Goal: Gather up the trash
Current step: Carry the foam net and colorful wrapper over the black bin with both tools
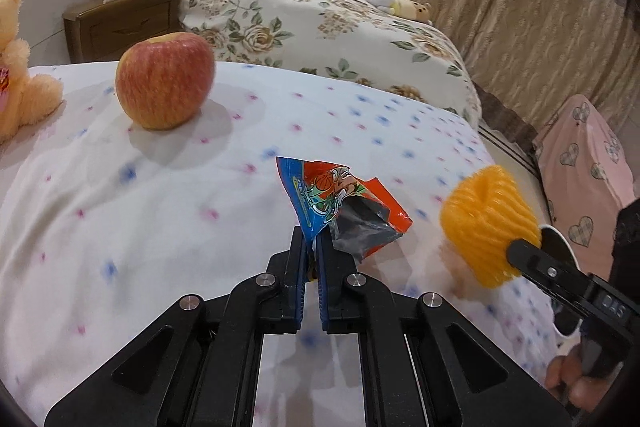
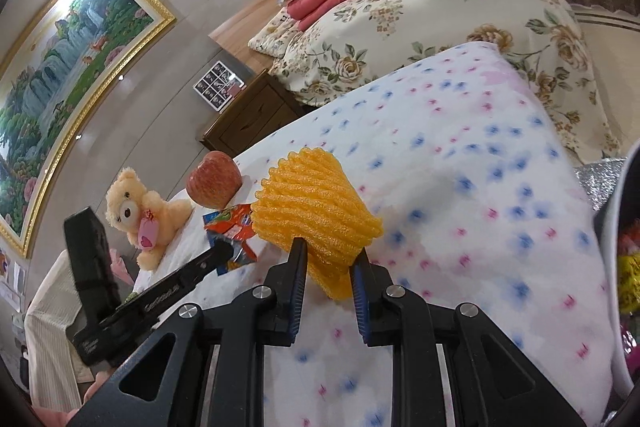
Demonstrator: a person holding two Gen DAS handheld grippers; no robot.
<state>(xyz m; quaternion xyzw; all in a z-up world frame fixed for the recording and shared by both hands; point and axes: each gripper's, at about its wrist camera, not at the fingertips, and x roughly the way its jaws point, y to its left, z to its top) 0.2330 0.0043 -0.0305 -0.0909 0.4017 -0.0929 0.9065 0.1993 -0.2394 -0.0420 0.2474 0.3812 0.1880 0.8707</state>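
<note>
My left gripper (image 1: pixel 313 241) is shut on a crumpled red and blue snack wrapper (image 1: pixel 340 205) and holds it just above the dotted white bedspread (image 1: pixel 120 211). My right gripper (image 2: pixel 330 259) is shut on a yellow foam fruit net (image 2: pixel 316 203), lifted off the bedspread (image 2: pixel 480 187). In the left wrist view the net (image 1: pixel 486 223) and right gripper (image 1: pixel 520 251) are at the right. In the right wrist view the wrapper (image 2: pixel 232 227) and left gripper (image 2: pixel 226 251) are at the left.
A red apple (image 1: pixel 166 79) and a beige teddy bear (image 1: pixel 16 67) sit on the bedspread at the far left. A second bed with a floral cover (image 1: pixel 320 27), a wooden nightstand (image 1: pixel 120 23) and a pink heart-print cover (image 1: pixel 588 171) lie beyond.
</note>
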